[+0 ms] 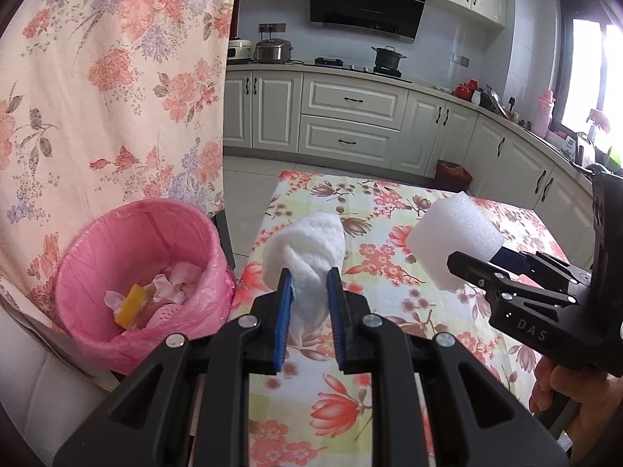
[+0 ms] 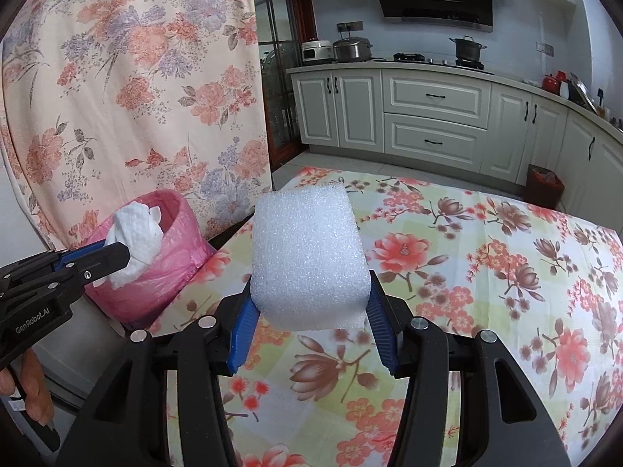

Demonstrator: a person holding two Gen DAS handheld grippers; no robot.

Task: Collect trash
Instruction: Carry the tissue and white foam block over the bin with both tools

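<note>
The left gripper (image 1: 309, 284) is clamped on a crumpled white paper towel (image 1: 305, 251), its long axis running up the frame centre. At right, the right gripper (image 1: 473, 262) pinches a foam block (image 1: 453, 243) (pointing upper left). The pink-lined trash bin (image 1: 128, 249) sits lower left beside the floral tablecloth (image 1: 389, 272), with nothing between.

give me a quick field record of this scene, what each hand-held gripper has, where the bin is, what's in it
left hand-held gripper: shut on crumpled white tissue wad, held above the table
right hand-held gripper: shut on white foam block, held above the table
table: covered with floral cloth
bin: pink-lined, beside the table's left edge
bin contents: crumpled wrappers, one yellow piece
backdrop: floral curtain, kitchen cabinets
</note>
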